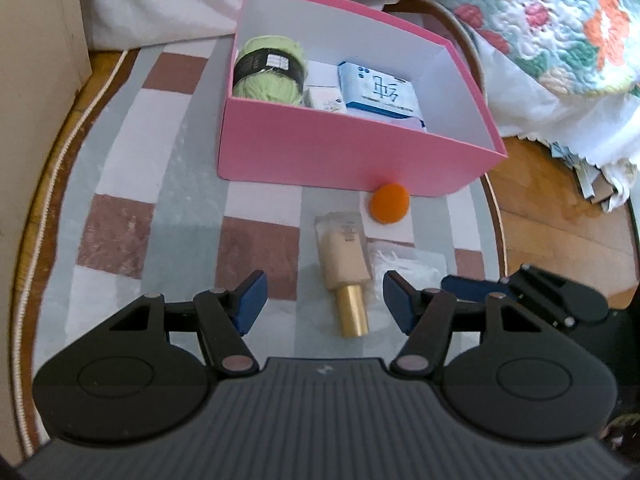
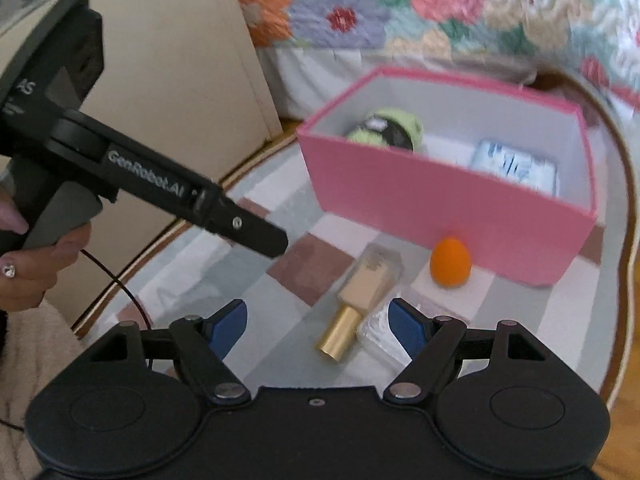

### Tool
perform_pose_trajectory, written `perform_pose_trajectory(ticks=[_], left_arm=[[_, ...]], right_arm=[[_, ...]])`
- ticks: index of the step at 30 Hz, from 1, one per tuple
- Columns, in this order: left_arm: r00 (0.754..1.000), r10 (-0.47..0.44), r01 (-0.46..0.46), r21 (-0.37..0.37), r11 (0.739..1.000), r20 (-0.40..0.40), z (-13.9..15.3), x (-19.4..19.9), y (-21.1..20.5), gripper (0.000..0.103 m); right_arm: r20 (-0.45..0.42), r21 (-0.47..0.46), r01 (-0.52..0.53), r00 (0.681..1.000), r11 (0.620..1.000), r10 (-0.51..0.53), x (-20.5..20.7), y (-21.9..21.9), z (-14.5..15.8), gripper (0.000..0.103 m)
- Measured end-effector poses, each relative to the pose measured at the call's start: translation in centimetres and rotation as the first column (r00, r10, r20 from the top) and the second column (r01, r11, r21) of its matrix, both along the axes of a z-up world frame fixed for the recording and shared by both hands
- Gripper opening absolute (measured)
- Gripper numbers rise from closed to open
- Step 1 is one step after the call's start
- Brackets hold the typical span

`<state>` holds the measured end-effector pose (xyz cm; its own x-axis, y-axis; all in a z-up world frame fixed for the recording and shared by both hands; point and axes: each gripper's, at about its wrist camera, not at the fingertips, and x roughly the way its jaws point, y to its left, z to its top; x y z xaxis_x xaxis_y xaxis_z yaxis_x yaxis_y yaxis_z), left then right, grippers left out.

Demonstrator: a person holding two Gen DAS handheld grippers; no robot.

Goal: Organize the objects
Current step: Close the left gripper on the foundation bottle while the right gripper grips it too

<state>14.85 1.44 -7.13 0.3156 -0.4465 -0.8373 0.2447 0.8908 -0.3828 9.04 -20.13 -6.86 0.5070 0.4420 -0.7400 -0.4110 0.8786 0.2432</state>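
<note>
An open pink box (image 1: 320,160) stands on the table holding green yarn (image 1: 268,70), a small white carton (image 1: 324,98) and a blue tissue pack (image 1: 380,94). In front of it lie an orange egg-shaped sponge (image 1: 389,203), a beige bottle with a gold cap (image 1: 345,264) and a clear plastic packet (image 1: 404,262). My left gripper (image 1: 324,300) is open, hovering with the bottle's cap between its blue pads without touching. My right gripper (image 2: 318,324) is open too, over the gold cap (image 2: 338,334) and the packet (image 2: 378,334); the sponge (image 2: 450,262) and box (image 2: 440,216) lie beyond.
The round table (image 1: 52,184) has a checked cloth under glass. A beige cabinet (image 2: 180,60) stands to the left, and a bed with a floral quilt (image 1: 560,20) lies behind. A hand (image 2: 36,264) holds the left gripper (image 2: 272,240). The right gripper (image 1: 480,288) sits close beside the left.
</note>
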Motion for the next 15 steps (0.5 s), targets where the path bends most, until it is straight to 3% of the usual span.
perform_pose_trajectory(ticks=[4,11,15], left_arm=[[0.999,0.024,-0.024,0.008,1.000,-0.033,-2.2,0.4,0.0,0.059],[0.999,0.051,-0.052,-0.036,0.998,-0.020,-4.8,1.1,0.0,0.052],[0.997,0.039,-0.044,-0.077,0.996,-0.070,-6.3,1.3,-0.2,0.047]], right_arm=[[0.004,-0.048,-0.003,1.000,0.999,0.003,0.7,1.5,-1.8,0.079],[0.011,-0.018,0.059,0.998,0.998,-0.058,1.9,2.5,-4.0,0.078],[-0.023,-0.007,0.033,0.999,0.999,-0.033,2.0,3.0,-5.0,0.074]])
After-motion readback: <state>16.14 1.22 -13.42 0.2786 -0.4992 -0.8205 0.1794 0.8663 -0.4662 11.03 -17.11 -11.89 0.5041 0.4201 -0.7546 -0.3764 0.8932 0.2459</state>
